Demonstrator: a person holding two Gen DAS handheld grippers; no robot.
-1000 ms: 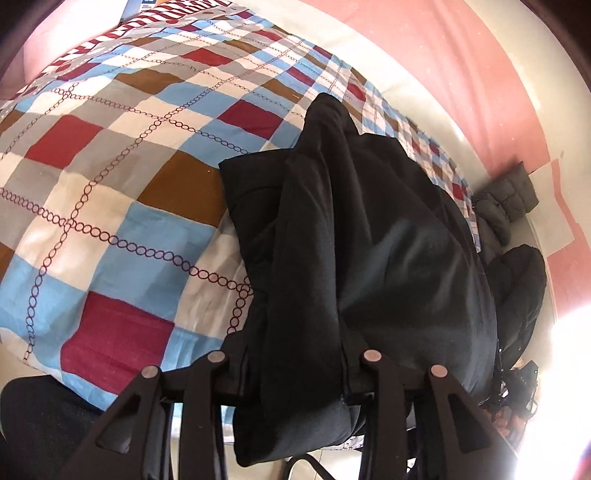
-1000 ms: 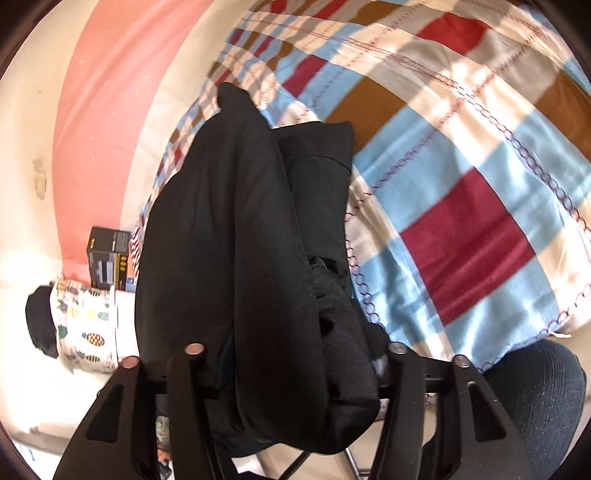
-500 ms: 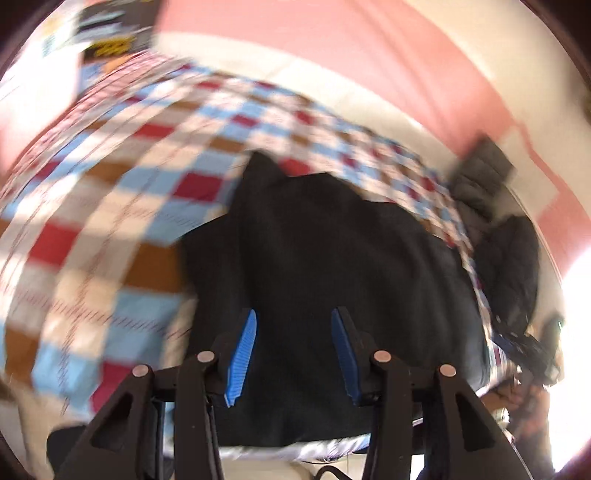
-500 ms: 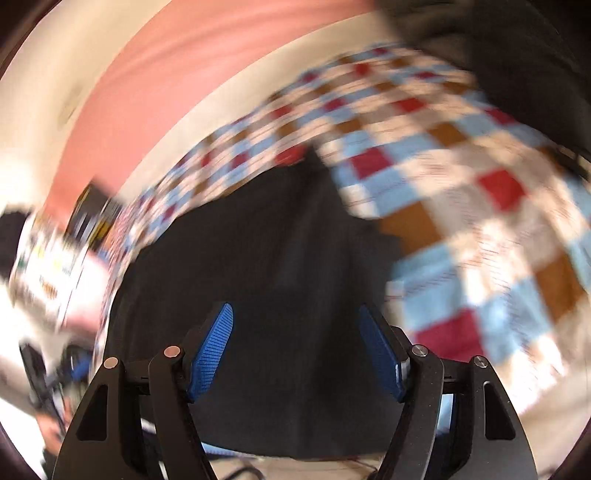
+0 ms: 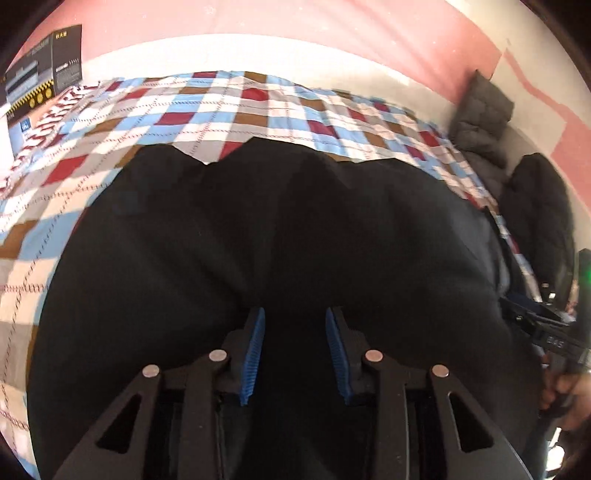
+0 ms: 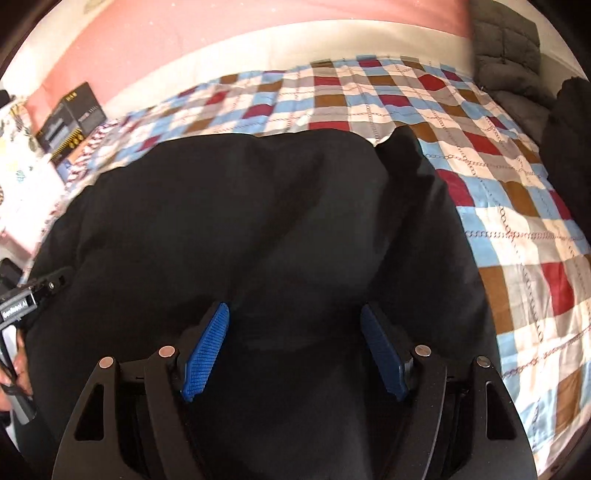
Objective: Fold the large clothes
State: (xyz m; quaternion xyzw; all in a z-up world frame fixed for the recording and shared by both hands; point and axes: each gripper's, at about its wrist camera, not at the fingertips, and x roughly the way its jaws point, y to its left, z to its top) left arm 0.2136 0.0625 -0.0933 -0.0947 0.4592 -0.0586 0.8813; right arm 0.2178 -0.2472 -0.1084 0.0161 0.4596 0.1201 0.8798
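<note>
Two grippers hang over a black garment [image 5: 280, 236] that lies spread across a checked bedspread [image 5: 155, 122]. The left gripper [image 5: 295, 321] has its blue pads [image 5: 254, 354] apart with nothing between them, the dark cloth lying just below. The right gripper [image 6: 295, 317] stands wider, its blue pads [image 6: 205, 350] well apart and likewise holding nothing. In the right wrist view the garment [image 6: 258, 221] fills the lower middle, its far edge running roughly level across the bedspread [image 6: 517, 236], with a raised fold near the upper right corner of the cloth. In the left wrist view the far edge shows small peaks and a notch where the bedspread shows through. A dark box [image 5: 44, 77] stands at the far left of the bed against a pink wall [image 5: 295, 22]. A grey quilted jacket [image 5: 480, 122] leans at the far right, and another dark garment [image 5: 539, 221] lies just beside it. Each view catches the other gripper at its edge, held in a hand [image 6: 18, 365].
</note>
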